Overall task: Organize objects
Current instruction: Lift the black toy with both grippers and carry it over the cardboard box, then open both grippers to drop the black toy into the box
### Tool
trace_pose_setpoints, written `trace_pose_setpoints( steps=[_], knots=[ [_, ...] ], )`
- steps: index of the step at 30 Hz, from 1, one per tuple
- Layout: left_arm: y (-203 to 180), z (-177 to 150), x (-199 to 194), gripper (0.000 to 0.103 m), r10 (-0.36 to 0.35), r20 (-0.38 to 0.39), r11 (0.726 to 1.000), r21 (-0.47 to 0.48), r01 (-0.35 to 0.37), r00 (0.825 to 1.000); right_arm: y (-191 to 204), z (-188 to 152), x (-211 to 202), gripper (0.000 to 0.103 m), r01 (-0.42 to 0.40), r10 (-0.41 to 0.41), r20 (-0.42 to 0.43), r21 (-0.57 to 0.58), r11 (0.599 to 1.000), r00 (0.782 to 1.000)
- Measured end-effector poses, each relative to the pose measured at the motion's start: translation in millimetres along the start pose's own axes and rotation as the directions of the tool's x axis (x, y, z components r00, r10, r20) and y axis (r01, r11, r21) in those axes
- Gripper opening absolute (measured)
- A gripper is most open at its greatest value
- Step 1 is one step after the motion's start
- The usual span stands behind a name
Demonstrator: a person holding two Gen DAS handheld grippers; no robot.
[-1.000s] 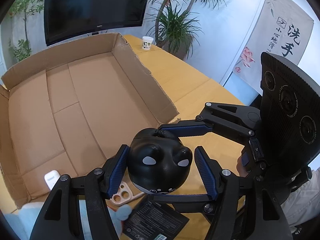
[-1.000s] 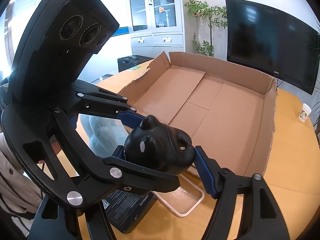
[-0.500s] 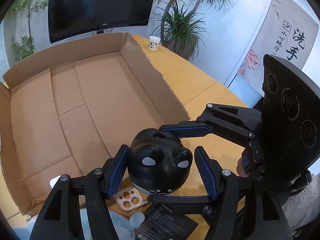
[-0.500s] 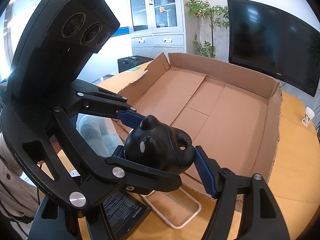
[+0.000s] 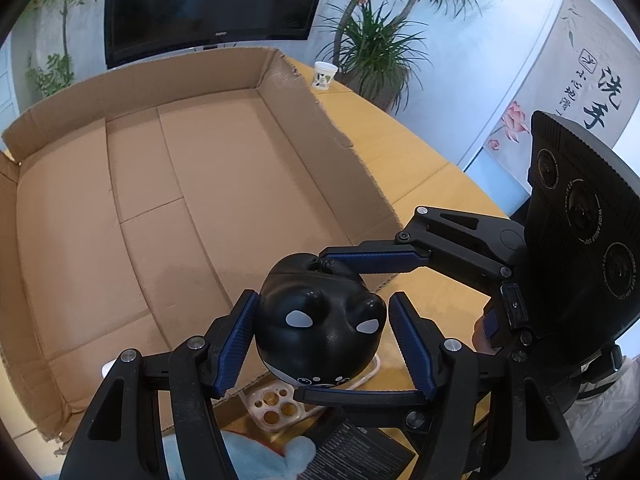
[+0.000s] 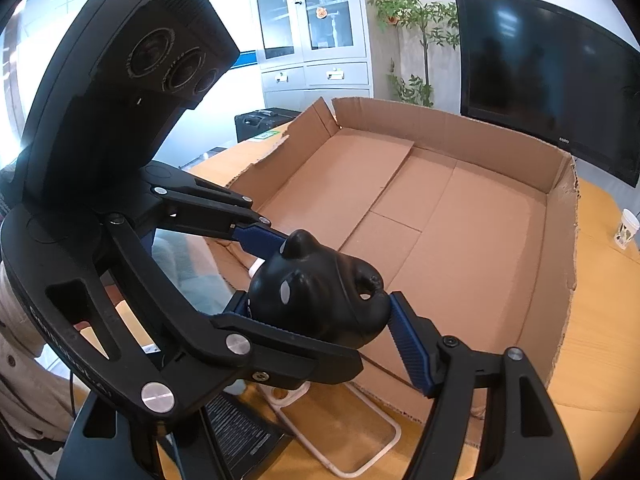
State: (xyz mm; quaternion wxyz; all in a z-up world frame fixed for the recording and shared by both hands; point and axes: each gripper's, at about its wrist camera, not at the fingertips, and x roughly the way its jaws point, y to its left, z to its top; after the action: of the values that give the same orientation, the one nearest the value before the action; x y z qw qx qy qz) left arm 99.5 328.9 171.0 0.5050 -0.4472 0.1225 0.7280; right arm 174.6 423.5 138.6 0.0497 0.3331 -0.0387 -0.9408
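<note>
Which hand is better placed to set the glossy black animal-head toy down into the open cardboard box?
Probably left: the left gripper clasps the glossy black animal-head toy by its sides, while the right gripper has one finger underneath it.

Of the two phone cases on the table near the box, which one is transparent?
The white-rimmed case, with the table showing through it. The other case, under the black toy, is opaque beige with round camera holes.

"SANYO" on the monitor (image 6: 548,80); "洗手" on the wall banner (image 5: 592,92).
</note>
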Motion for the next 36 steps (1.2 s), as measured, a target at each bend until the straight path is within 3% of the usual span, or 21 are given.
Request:
trace_pose_setpoints(
  steps=[36],
  knots=[
    [36,14,49,0.067,0.072,-0.089,0.994,-0.077,-0.079,0.993,-16,-11,35,0.068,-0.041,0.042,-0.045,0.024,0.999,0.998]
  ],
)
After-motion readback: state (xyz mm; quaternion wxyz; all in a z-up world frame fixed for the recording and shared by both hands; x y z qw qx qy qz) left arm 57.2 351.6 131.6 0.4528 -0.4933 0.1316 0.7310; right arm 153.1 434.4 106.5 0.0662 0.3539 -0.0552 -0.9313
